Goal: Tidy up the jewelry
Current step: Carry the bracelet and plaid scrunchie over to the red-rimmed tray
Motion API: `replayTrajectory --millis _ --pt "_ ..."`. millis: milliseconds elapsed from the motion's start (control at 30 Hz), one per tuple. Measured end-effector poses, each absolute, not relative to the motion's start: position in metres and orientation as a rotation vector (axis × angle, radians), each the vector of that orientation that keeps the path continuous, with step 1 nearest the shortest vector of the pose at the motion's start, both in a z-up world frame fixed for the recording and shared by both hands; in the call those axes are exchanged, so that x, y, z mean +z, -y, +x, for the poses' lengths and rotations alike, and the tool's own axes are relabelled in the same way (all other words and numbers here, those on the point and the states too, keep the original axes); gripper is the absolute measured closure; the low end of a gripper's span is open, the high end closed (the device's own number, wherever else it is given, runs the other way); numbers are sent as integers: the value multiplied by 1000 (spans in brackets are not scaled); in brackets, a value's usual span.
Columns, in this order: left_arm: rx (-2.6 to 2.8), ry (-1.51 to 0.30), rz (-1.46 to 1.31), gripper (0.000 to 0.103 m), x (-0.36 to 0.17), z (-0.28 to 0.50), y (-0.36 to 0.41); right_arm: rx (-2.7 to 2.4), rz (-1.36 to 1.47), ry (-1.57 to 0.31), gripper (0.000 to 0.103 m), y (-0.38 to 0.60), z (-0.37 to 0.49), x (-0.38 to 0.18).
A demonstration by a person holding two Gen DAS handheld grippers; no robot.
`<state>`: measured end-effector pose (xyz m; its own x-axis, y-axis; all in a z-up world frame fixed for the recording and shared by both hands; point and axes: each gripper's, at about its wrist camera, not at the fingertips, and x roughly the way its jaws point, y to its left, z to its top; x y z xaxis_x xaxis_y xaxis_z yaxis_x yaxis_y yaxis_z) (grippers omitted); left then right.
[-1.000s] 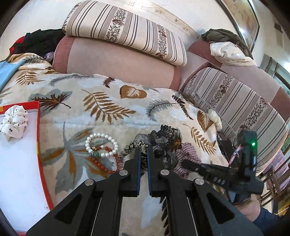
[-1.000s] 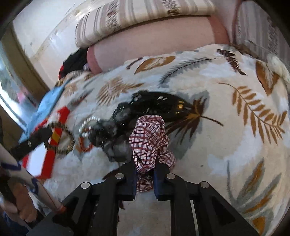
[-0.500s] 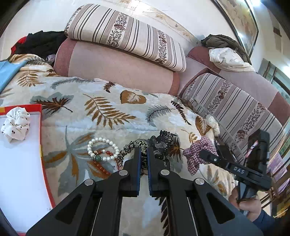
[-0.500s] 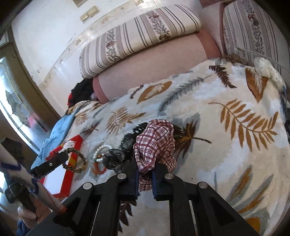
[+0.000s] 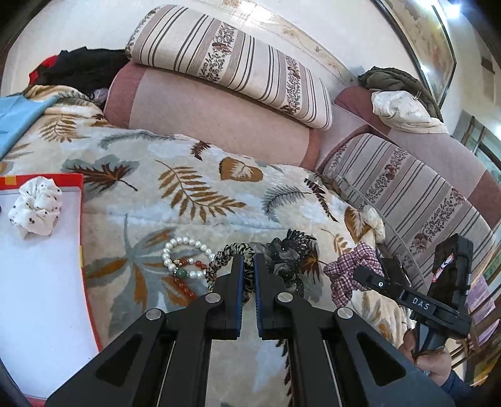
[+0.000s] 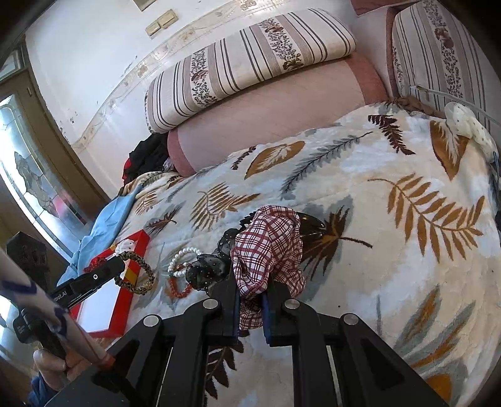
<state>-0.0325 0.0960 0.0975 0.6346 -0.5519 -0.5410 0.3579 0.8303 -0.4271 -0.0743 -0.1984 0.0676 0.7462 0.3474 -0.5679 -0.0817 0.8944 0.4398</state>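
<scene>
Both grippers now clamped & lifted: left gripper [image 5: 249, 278] on leopard scrunchie [image 5: 231, 253], right gripper [image 6: 250, 300] on plaid scrunchie [image 6: 269, 247], up off blanket [image 6: 391, 250] — next stop prob. red tray [image 5: 40, 180].

Cozy sofa corner here. Leaf-print blanket [image 5: 194, 188] spread over the seat, pinkish bolster [image 5: 213, 122] behind it with a striped cushion [image 5: 238, 62] stacked on top. White wall [image 6: 94, 62] has a floral trim strip and some switches [image 6: 161, 22]. Daylight through a patterned glass door [image 6: 28, 175] on one side.
</scene>
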Motion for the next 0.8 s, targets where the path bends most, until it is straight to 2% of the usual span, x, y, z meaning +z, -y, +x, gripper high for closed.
replayTrajectory --millis 167,367,800 --pt "-523 -736 -276 97 93 -31 -92 243 410 -698 91 199 -74 67" --pt "-473 -607 -233 97 112 -46 -95 251 403 -681 91 198 -77 71" --pt "-432 -648 -204 97 105 -38 -92 295 360 -678 91 182 -80 73"
